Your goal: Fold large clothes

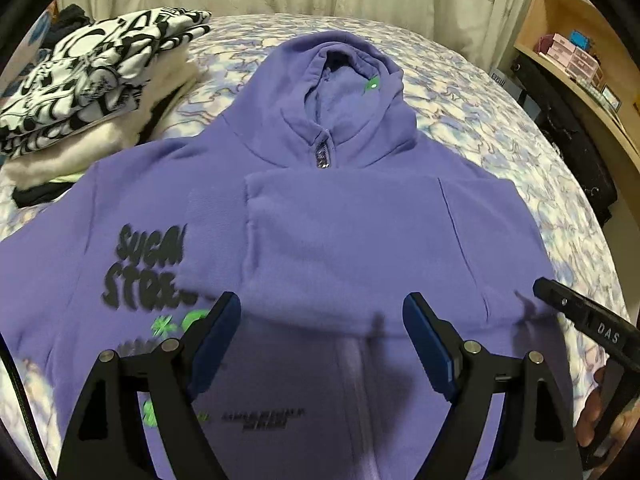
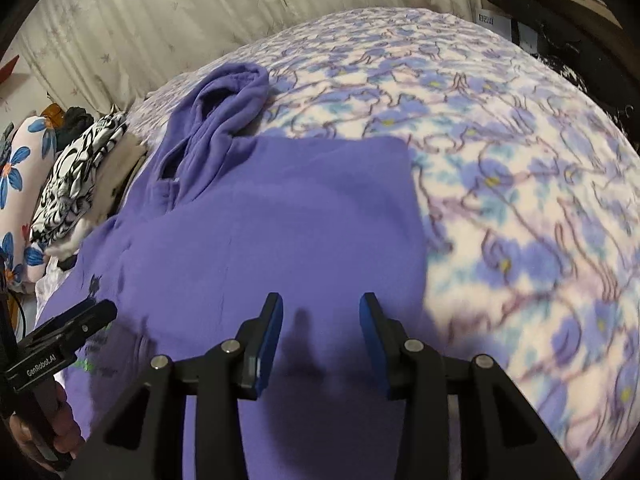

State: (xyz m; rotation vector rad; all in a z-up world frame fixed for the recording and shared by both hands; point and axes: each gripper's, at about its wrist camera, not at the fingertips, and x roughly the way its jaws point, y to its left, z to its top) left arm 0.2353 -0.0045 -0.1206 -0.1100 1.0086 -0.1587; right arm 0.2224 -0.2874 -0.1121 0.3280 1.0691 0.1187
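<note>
A purple zip hoodie (image 1: 340, 220) with black and green print lies front up on the bed, hood (image 1: 344, 80) at the far end. One sleeve (image 1: 320, 240) is folded across its chest. My left gripper (image 1: 322, 300) hovers over the lower front, jaws wide open, nothing between them. From the right wrist, the hoodie (image 2: 280, 220) shows a straight folded right edge. My right gripper (image 2: 321, 300) hangs above that side, jaws partly apart and holding nothing. Each gripper shows in the other's view: the right gripper (image 1: 580, 320) at the hoodie's right edge, the left gripper (image 2: 80, 320) at the left.
The floral blue and white blanket (image 2: 520, 160) covers the bed. A stack of folded clothes (image 1: 92, 76) topped by a black and white print sits at the far left. A wooden shelf (image 1: 580, 60) stands on the right, curtains behind. A flowered pillow (image 2: 20, 168) lies far left.
</note>
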